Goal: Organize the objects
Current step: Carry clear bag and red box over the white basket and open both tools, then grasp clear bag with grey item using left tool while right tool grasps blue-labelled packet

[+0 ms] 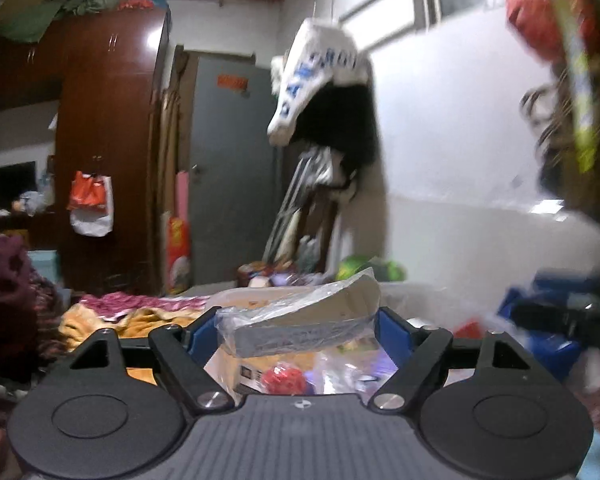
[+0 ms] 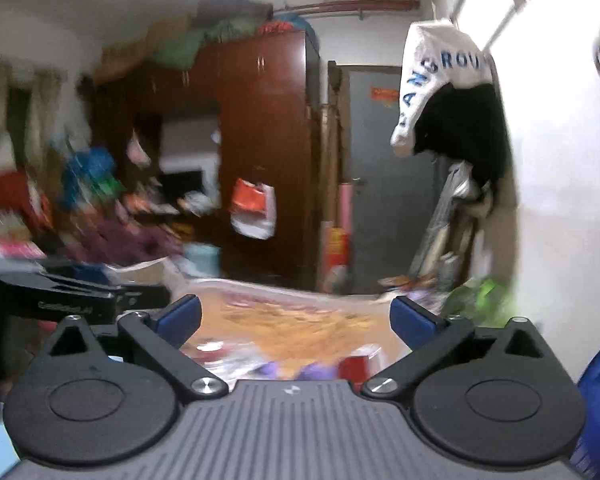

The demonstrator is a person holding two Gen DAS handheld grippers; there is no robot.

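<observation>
My left gripper point(image 1: 296, 328) is shut on a flat grey-white box wrapped in clear plastic point(image 1: 300, 320), held level between the blue pads above the bed. Below it lie a small box point(image 1: 246, 376), a red ball-like item point(image 1: 282, 380) and plastic-wrapped items point(image 1: 352, 364). My right gripper point(image 2: 296, 316) is open and empty, its blue pads wide apart over an orange blanket point(image 2: 292, 328). Small purple and red items point(image 2: 352, 366) lie blurred just below it. The left gripper's black body point(image 2: 72, 296) shows at the left of the right wrist view.
A brown wardrobe point(image 1: 100, 140) with a hanging orange-white bag point(image 1: 90, 208) stands at the back, next to a grey door point(image 1: 228, 168). Clothes point(image 1: 324, 92) hang by the white wall. A clear tub point(image 1: 260, 296) and blankets point(image 1: 132, 316) lie on the bed. Blue packaging point(image 1: 540, 320) is at right.
</observation>
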